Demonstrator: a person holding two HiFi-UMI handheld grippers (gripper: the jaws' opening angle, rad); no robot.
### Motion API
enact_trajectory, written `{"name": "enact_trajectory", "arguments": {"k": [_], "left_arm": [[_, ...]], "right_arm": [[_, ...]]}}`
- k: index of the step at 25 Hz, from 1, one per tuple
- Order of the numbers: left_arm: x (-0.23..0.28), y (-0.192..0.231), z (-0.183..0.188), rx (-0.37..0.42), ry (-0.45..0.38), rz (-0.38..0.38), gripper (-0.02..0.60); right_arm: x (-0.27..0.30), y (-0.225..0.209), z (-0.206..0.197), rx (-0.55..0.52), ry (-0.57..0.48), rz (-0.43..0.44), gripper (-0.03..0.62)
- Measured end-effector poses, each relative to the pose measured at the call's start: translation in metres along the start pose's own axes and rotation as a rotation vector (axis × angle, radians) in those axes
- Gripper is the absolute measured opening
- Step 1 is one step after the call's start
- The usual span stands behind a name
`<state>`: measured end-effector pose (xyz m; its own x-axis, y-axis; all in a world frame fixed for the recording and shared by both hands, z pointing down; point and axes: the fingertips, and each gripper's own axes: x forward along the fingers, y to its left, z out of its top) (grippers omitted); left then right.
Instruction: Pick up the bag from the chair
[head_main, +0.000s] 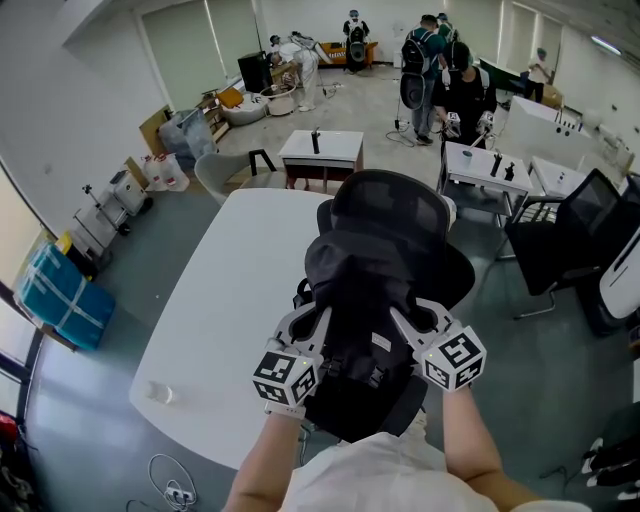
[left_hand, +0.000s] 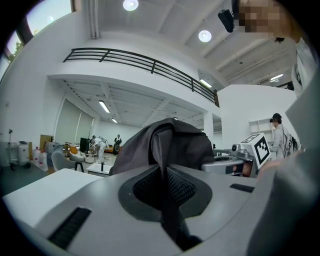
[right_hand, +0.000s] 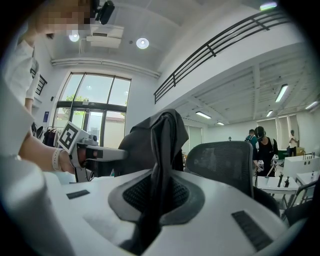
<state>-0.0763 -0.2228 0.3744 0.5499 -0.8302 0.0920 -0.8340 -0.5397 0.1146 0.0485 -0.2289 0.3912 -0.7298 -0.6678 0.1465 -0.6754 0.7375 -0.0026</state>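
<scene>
Head view had the white table lying out to the left of my left tongs, no part of the job. Those left tongs were clamped on a fold of the black bag. The left gripper view confirmed it: dark fabric ran down pinched between the two jaws, with the bulk of the bag rising just beyond the tips. The bag sat between my two tongs, gathered up and touching both. On its far side my right tongs were closed on it too, and the right gripper view showed a thick fold of the same fabric squeezed in the jaws. Beyond both sets of tips, and a little to the right of the right tongs, stood the black mesh chair. Its backrest was behind the bag and, in the right gripper view, apart from it.

By my reckoning the grasp was made on both sides and the bag was raised in front of the backrest. The seat was hidden under the bag and my tongs, so I could not tell whether the bag's bottom was clear of it. What was left, I judged, was to carry it fully clear of the chair, minding that soft fabric could slip from either grip.
</scene>
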Motion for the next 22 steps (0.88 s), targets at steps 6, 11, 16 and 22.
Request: {"name": "enact_trajectory", "arguments": {"k": [6,11,16,22], "left_arm": [[-0.0003,-0.0005,0.0034,-0.004,-0.01,-0.004,0.035],[0.0006,-0.0015,0.0042,-0.004,-0.013,-0.004,0.034],[-0.0012,-0.0007,0.0022,-0.007,-0.011,-0.004,0.035],[-0.002,0.0003,0.0006,-0.007,-0.007,-0.003,0.034]], "right_arm": [[0.0001,-0.0006,0.0025,0.006,-0.008,0.0,0.043],[-0.0004,-0.002,0.0036,0.003,-0.009,0.001,0.043],[0.0002,-0.0002,0.0018,0.005,-0.008,0.002,0.043],[0.0014,0.0012,-0.0003,0.01,-0.008,0.008,0.043]]}}
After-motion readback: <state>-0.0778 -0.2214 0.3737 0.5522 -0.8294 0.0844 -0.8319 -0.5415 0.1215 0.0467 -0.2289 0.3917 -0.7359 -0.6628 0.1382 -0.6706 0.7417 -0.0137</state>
